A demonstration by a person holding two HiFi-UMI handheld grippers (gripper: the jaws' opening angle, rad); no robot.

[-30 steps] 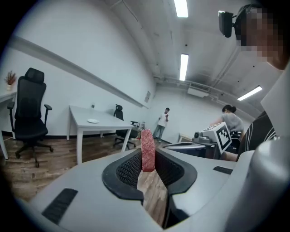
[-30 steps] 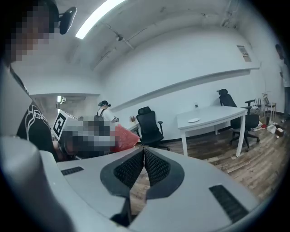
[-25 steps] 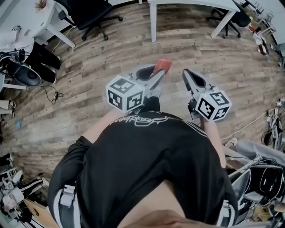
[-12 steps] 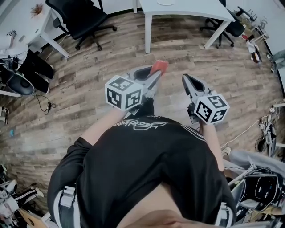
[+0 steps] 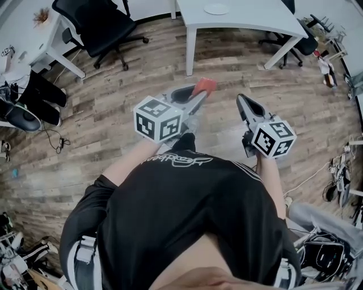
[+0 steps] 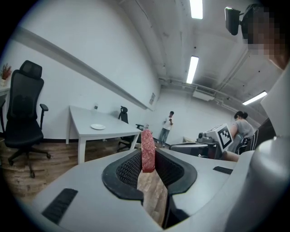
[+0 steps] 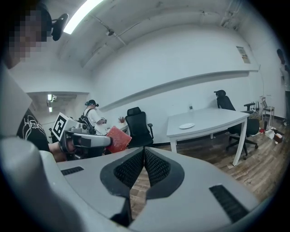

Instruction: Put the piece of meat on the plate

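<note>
Change vs. one second ago: the white table (image 5: 249, 16) sits lower in the head view and shows more of its top. The plate (image 5: 216, 9) is now in view and was out of frame earlier. Both grippers are held out ahead of the body as before.
Left gripper (image 5: 198, 97): clenched on the piece of meat (image 5: 205, 86), same grip as earlier.
Meat: juts past the jaw tips, in the air over the wooden floor (image 5: 113, 113), well apart from the plate.
Right gripper (image 5: 240, 101): jaws closed together, nothing between them.
Plate: on the table top, toward its left end in the head view.
Left gripper view only: meat edge-on, a thin red slab upright between the pads; a standing person (image 6: 168, 128) at the far end of the room.
Right gripper view only: the meat's flat red face, seen side-on at the left gripper's tips.
Writing: script print on the black shirt (image 5: 176, 160), not legible; black-and-white square markers on each marker cube (image 5: 159, 118).
</note>
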